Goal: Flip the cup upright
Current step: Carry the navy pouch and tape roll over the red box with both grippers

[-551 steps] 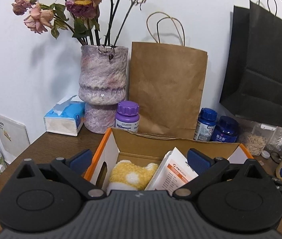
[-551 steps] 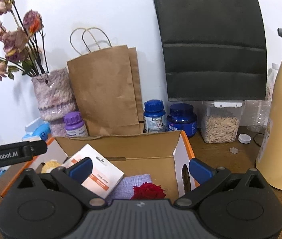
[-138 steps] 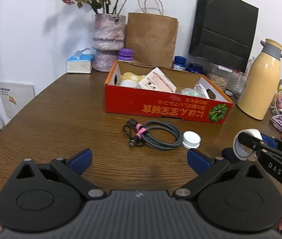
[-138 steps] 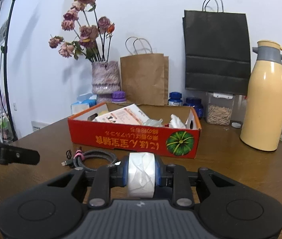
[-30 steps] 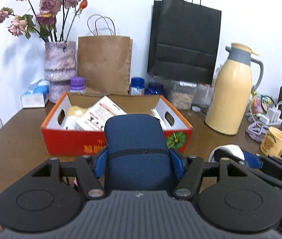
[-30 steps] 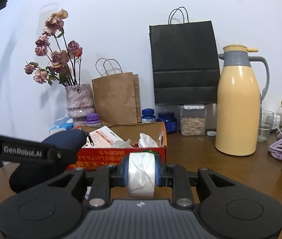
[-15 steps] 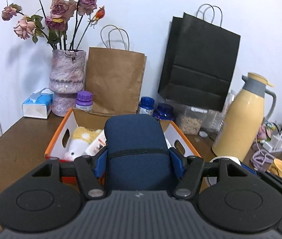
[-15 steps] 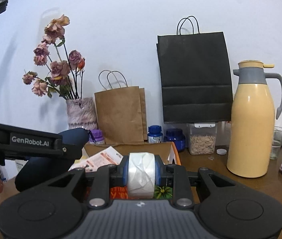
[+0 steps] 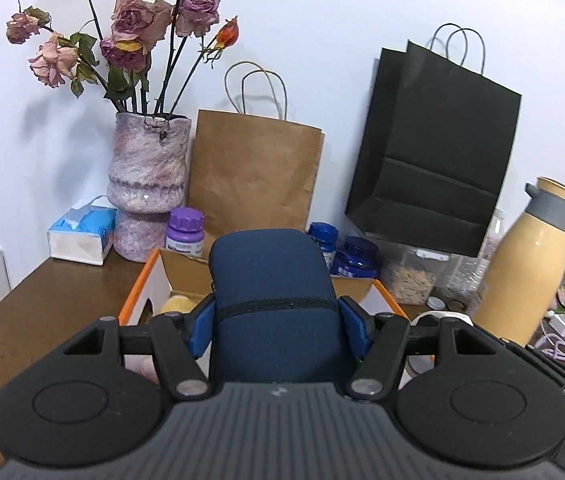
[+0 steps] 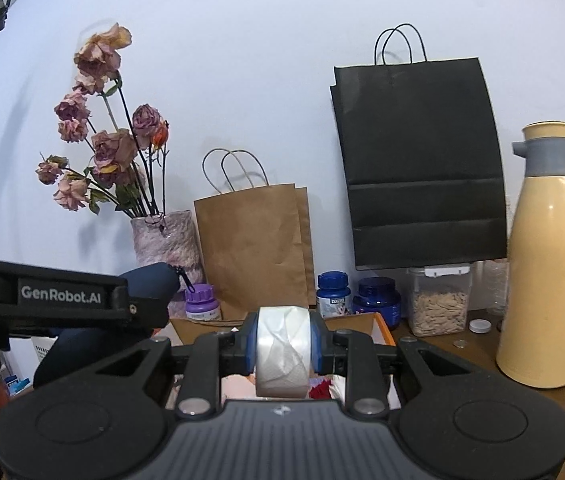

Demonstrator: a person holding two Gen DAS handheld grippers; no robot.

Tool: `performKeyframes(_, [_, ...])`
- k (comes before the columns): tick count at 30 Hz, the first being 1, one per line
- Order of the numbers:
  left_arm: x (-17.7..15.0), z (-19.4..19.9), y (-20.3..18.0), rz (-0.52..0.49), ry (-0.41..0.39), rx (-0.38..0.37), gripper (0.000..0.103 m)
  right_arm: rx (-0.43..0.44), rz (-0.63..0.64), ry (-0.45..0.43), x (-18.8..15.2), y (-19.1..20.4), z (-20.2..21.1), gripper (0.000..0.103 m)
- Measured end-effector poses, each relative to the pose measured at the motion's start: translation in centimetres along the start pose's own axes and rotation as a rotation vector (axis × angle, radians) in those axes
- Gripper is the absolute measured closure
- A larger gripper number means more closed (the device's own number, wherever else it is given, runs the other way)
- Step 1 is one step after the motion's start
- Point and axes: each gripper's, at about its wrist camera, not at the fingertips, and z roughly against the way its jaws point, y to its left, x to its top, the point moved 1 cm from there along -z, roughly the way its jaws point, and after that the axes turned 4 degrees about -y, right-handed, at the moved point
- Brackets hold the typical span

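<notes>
Navy pouch (image 9: 274, 300) pinched by left hand-held gripper (image 9: 276, 320); white tape roll (image 10: 282, 350) pinched by right hand-held gripper (image 10: 282, 348), both above orange box (image 9: 138, 300). No cup being handled. Risk: both jaws occupied, upright flip blocked until loads released.

Brown wooden table (image 9: 38, 312), open box (image 9: 138, 300) near its middle, tissue box (image 9: 82, 236), vase (image 9: 148, 184), purple-capped bottle (image 9: 184, 232), brown bag (image 9: 254, 176), two blue jars (image 10: 356, 300), seed container (image 10: 438, 304), cream thermos (image 10: 550, 280) along the wall
</notes>
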Motion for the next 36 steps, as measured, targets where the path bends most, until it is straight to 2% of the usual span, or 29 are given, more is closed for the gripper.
performKeyframes(22, [0.0, -10.0, 1.4, -0.069, 0.064, 0.040, 0.038, 0.014, 0.040, 0.050, 0.2, -0.9, -9.9, 0.079])
performKeyframes(36, [-1.0, -11.2, 1.4, -0.106, 0.087, 0.062, 0.038, -0.007, 0.052, 0.111, -1.1, -1.4, -11.5, 0.079])
